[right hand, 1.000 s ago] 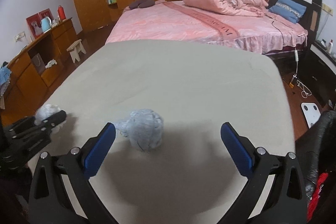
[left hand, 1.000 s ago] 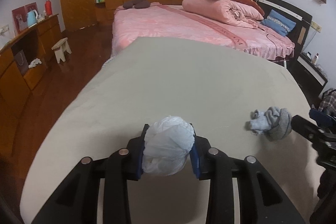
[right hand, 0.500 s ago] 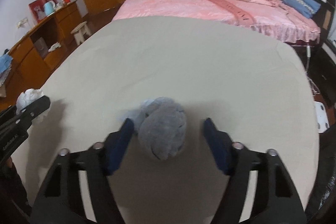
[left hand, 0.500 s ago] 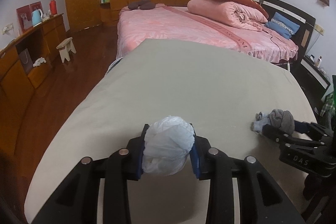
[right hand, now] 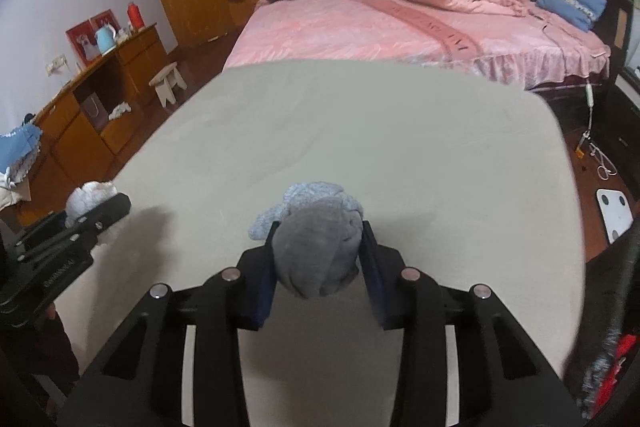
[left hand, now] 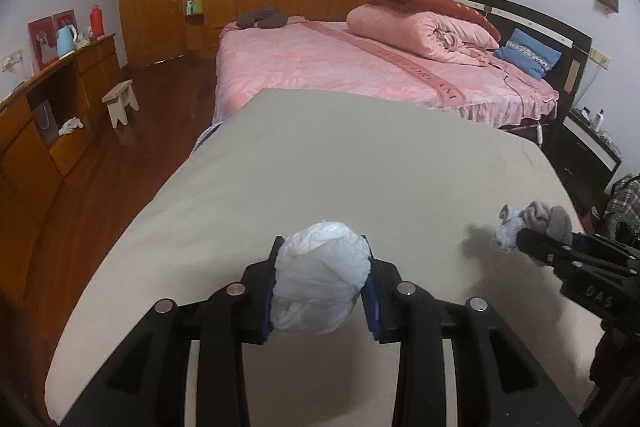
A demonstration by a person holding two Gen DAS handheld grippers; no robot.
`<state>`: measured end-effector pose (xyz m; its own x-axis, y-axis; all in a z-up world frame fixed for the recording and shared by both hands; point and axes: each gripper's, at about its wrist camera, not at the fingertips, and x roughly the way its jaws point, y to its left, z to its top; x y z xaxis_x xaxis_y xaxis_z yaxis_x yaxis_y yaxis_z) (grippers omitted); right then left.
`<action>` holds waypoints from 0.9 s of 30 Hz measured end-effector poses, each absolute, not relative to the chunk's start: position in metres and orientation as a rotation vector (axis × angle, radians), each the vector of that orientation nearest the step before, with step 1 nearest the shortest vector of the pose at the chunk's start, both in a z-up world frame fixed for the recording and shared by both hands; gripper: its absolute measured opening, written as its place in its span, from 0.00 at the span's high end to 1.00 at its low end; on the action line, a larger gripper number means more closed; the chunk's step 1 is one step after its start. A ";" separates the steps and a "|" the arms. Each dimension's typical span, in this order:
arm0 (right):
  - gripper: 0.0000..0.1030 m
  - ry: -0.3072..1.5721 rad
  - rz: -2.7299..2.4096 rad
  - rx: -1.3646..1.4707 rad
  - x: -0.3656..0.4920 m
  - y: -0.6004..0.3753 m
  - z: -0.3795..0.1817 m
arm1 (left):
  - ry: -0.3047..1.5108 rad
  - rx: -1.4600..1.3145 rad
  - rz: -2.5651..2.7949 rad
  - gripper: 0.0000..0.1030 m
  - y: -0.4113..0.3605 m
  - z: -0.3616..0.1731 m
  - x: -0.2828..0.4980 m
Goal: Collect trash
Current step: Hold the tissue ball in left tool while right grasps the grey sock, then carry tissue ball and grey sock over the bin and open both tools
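My left gripper (left hand: pixel 322 259) is shut on a crumpled white plastic bag ball (left hand: pixel 320 287), held just above the beige table (left hand: pixel 320 155). My right gripper (right hand: pixel 318 243) is shut on a grey and light-blue balled sock (right hand: pixel 316 235), lifted a little off the table (right hand: pixel 360 131). In the left wrist view the right gripper (left hand: pixel 536 239) shows at the right edge with the sock (left hand: pixel 536 219) in it. In the right wrist view the left gripper (right hand: pixel 108 211) shows at the left edge with the white ball (right hand: pixel 86 201).
A pink bed (left hand: pixel 360 67) with a rolled quilt stands beyond the table. A wooden dresser (left hand: pixel 48 107) and a small stool (left hand: pixel 120 103) stand at the left on the wood floor. A white scale (right hand: pixel 614 215) lies on the floor at the right.
My right gripper has moved onto the sock, shut on it and lifted it off the table. My left gripper has kept hold of the white bag ball.
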<state>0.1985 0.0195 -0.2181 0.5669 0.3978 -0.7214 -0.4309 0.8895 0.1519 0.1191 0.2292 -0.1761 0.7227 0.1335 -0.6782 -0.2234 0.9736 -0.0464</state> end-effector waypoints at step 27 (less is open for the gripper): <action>0.64 0.669 0.371 0.039 0.125 -0.116 -0.129 | 0.635 -0.084 0.022 0.66 0.105 -0.097 0.096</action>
